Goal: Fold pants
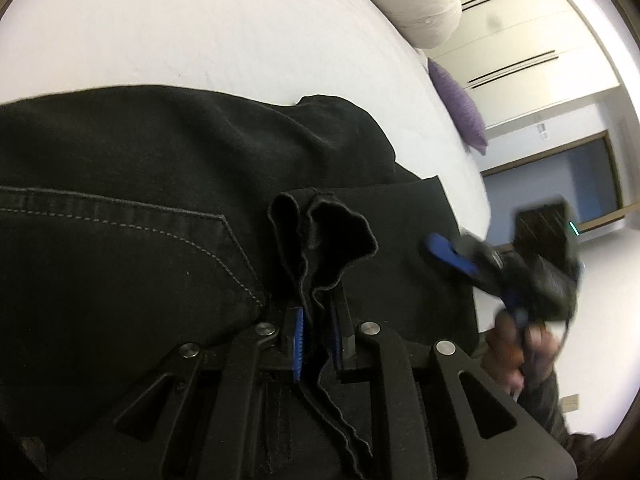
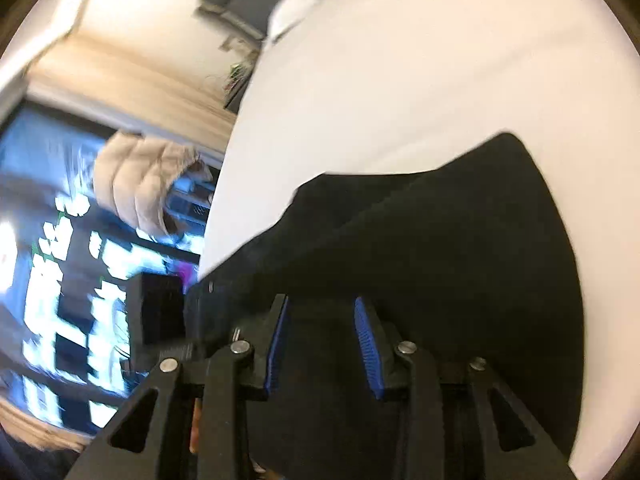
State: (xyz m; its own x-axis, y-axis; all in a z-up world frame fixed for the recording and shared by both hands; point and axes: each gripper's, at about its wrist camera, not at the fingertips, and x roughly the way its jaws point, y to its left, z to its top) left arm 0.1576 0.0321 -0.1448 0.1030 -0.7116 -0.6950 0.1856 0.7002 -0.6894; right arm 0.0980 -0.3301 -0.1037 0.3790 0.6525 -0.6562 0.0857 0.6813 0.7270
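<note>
Black pants [image 1: 160, 200] lie on a white bed [image 1: 200, 32], a back pocket with grey stitching facing up. My left gripper [image 1: 316, 320] is shut on a bunched hem of the pants [image 1: 320, 232], which sticks up between its blue pads. My right gripper [image 2: 322, 340] is open just above the black fabric [image 2: 440, 240], nothing between its blue pads [image 2: 366, 344]. The right gripper also shows blurred in the left wrist view [image 1: 452, 256], over the pants' right edge.
A white pillow [image 1: 416, 4] and a purple cushion [image 1: 460, 108] lie at the head of the bed. White wardrobe doors [image 1: 520, 40] stand behind. In the right wrist view the bed's edge [image 2: 224, 184] runs left of the pants, with a beige jacket [image 2: 136, 176] and a dark window beyond.
</note>
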